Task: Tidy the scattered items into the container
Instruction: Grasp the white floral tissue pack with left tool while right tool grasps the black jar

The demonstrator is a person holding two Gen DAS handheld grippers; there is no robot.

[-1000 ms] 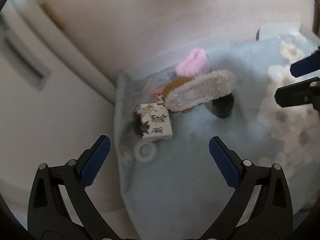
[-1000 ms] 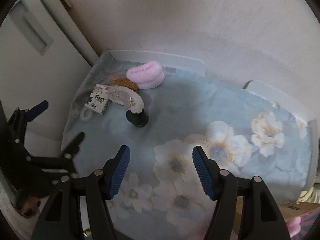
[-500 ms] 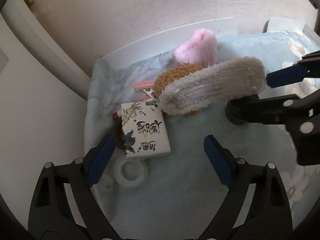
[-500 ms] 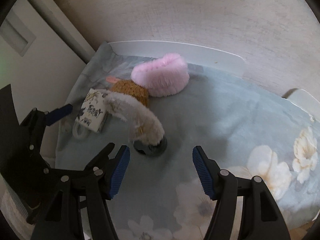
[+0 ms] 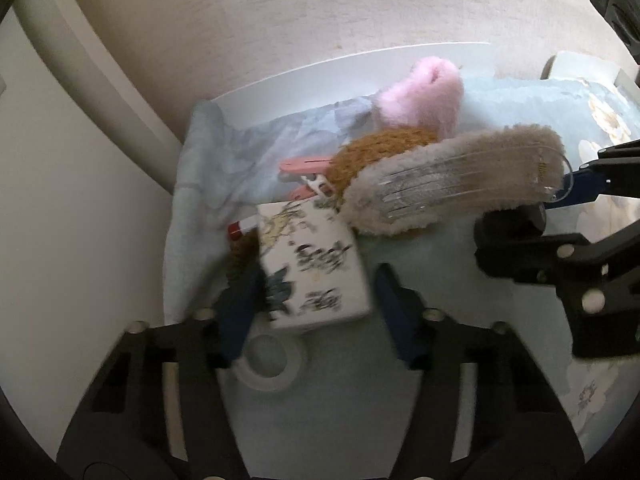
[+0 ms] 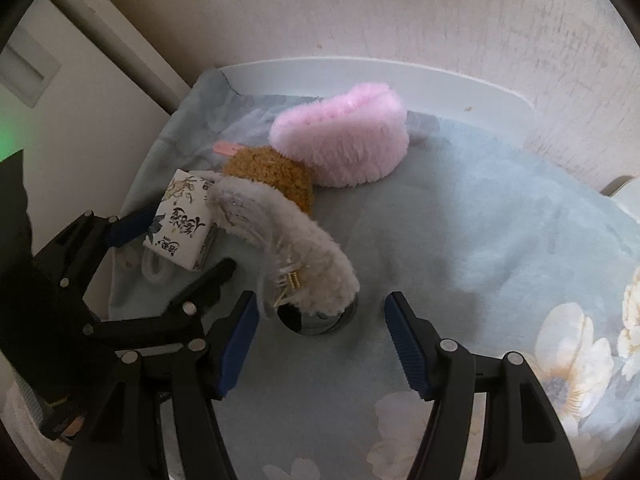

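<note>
Tissue pack (image 5: 312,264), printed with black Chinese characters, lies on the floral cloth (image 6: 460,208). Left gripper (image 5: 316,304) fingers have just been closing around it. Right gripper (image 6: 320,340) fingers stand wide astride the black jar (image 6: 316,320) beside the pack.

A pale blue cloth (image 6: 460,240) with cream flowers printed at the lower right covers the surface across the middle of the frame. A white board (image 6: 400,76) runs along its far edge. Above it stands a beige textured wall (image 6: 360,8), and at upper left a white panelled door (image 6: 36,80).
</note>
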